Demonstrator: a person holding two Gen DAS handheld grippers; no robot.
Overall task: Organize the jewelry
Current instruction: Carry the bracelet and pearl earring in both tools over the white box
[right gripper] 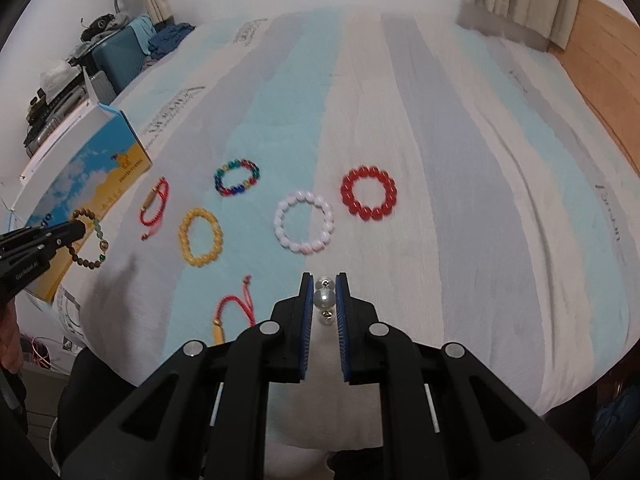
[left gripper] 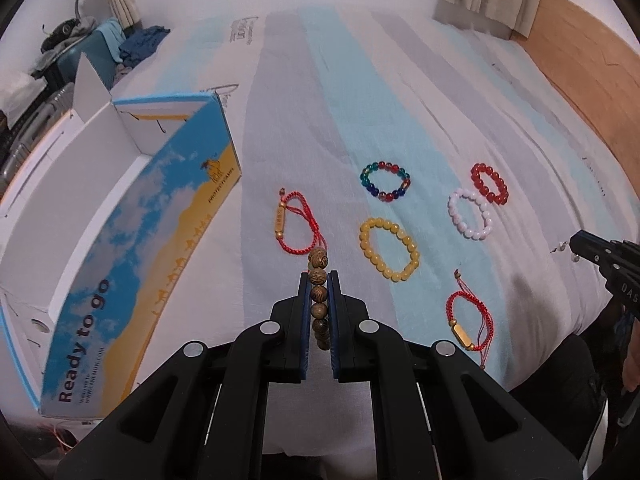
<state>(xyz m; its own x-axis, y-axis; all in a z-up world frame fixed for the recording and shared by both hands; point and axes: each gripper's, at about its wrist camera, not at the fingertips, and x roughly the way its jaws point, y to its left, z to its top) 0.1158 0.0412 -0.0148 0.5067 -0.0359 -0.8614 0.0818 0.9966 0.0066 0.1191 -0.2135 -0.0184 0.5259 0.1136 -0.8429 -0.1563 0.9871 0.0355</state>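
Observation:
My left gripper [left gripper: 319, 276] is shut on a brown wooden-bead bracelet [left gripper: 319, 292] and holds it above the bed; the bracelet [right gripper: 90, 240] hangs from that gripper [right gripper: 78, 229] in the right wrist view. My right gripper [right gripper: 324, 278] is shut on a pearl bead piece [right gripper: 325, 299], seen at the right edge of the left view [left gripper: 576, 242]. On the striped bedspread lie a yellow bracelet [left gripper: 389, 249], a multicolour one [left gripper: 386, 181], a white one [left gripper: 470, 215], a red bead one [left gripper: 490, 183] and two red cord bracelets [left gripper: 294, 222] [left gripper: 468, 316].
An open blue, white and yellow cardboard box [left gripper: 132, 216] stands on the bed at the left; it also shows in the right wrist view [right gripper: 86, 176]. A teal suitcase [right gripper: 116, 60] and clutter are beyond the bed. A wooden headboard [right gripper: 600, 60] runs along the right.

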